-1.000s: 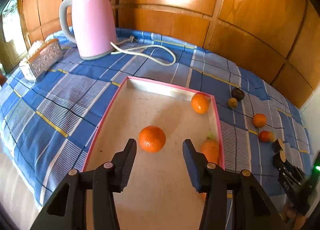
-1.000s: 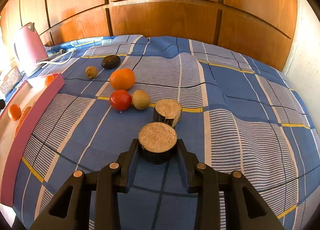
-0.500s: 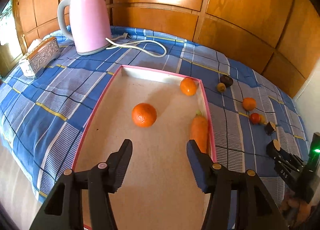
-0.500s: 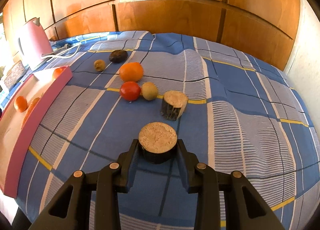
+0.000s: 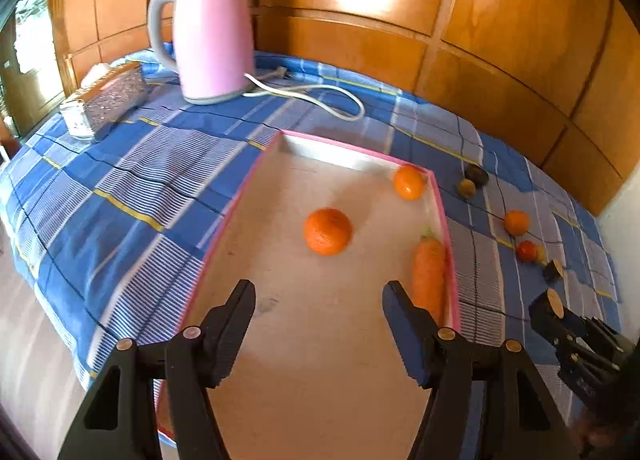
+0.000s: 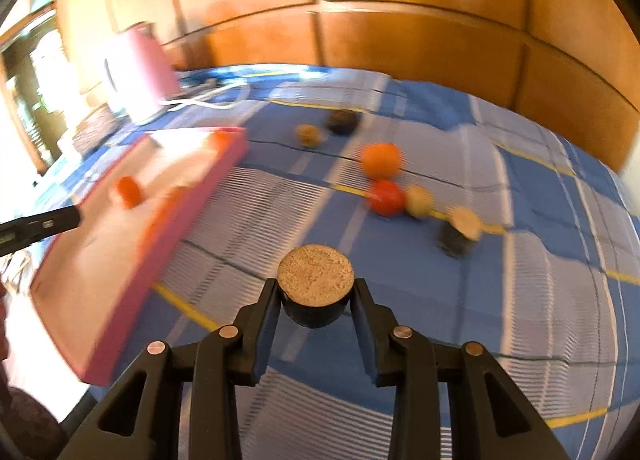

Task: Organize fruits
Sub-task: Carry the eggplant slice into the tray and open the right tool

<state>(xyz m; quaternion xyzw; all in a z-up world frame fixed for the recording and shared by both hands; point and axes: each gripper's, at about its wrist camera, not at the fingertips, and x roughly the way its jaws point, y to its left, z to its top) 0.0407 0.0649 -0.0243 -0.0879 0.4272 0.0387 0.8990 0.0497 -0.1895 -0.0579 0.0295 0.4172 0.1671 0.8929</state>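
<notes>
My left gripper [image 5: 318,314] is open and empty above the near part of the pink-rimmed tray [image 5: 438,196]. In the tray lie an orange [image 5: 328,231], a smaller orange [image 5: 408,181] in the far right corner and a carrot [image 5: 428,276] along the right rim. My right gripper [image 6: 315,306] is shut on a dark eggplant piece with a pale cut face [image 6: 315,286], held above the blue cloth. It also shows in the left wrist view [image 5: 550,306]. On the cloth lie a second eggplant piece [image 6: 458,232], a tomato [image 6: 385,197], an orange [image 6: 380,159] and small fruits.
A pink kettle [image 5: 210,36] with a white cord [image 5: 320,98] stands at the back left, next to a silver tissue box [image 5: 106,100]. Wooden panels [image 5: 480,44] back the bed. The pink tray [image 6: 168,244] lies left of my right gripper. The bed's edge runs near left.
My right gripper has lifted the eggplant piece and swung left toward the tray; its view is blurred. My left gripper has pulled back from the orange and opened wider.
</notes>
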